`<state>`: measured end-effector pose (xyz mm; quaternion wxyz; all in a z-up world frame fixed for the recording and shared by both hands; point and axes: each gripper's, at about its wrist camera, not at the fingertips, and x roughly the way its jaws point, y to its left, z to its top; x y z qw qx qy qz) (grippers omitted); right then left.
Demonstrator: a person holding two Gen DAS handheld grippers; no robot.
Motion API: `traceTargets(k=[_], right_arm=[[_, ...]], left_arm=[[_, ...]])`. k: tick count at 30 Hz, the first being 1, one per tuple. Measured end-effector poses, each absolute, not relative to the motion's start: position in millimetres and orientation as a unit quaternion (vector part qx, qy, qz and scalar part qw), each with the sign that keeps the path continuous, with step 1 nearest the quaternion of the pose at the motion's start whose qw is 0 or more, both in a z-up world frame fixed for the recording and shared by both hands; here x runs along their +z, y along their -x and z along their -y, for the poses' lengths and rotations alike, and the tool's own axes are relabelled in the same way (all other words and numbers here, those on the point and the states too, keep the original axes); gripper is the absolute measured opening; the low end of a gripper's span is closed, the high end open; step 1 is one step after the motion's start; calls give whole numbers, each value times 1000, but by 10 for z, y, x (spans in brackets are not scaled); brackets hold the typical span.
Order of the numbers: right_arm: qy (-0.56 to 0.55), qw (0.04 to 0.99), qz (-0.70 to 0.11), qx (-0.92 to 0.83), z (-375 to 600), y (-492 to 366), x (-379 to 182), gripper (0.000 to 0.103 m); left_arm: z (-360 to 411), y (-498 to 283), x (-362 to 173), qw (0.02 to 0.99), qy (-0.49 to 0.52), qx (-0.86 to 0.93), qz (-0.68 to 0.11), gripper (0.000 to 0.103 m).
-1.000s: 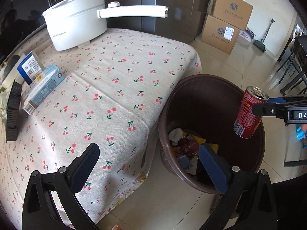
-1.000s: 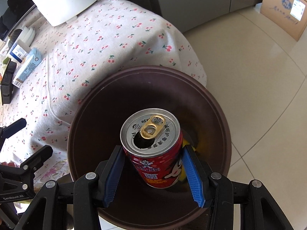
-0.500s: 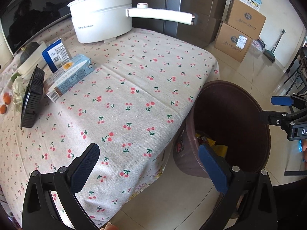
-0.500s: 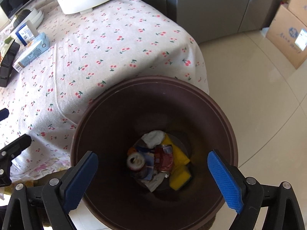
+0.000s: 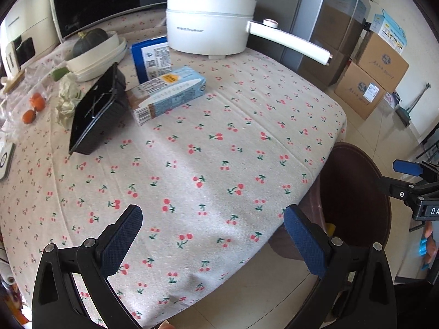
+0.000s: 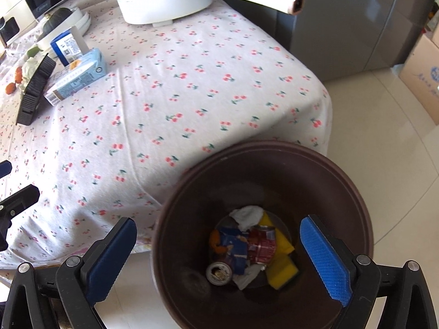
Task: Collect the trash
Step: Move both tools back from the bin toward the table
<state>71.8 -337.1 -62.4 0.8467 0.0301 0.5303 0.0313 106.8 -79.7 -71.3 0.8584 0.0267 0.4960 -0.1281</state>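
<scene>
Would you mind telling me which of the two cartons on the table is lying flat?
The light blue carton lies flat beside the black tray; the dark blue carton behind it stands upright.

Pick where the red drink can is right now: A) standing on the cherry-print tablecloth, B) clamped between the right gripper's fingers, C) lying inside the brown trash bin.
C: the red drink can lies among scraps at the bottom of the brown trash bin, and nothing sits between the right gripper fingers.
</scene>
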Motion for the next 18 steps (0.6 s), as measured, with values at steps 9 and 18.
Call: traceTargets(k=[9,18], right_arm=[[-36,847,-527,59,2978,-976,-573,99],[-21,851,-519,71,2728,-1337,-549,99]], left_arm=[[131,-1414,-466,871,27,-77,-485,103],[-225,-2198,-442,855,104,-69,-503,103]])
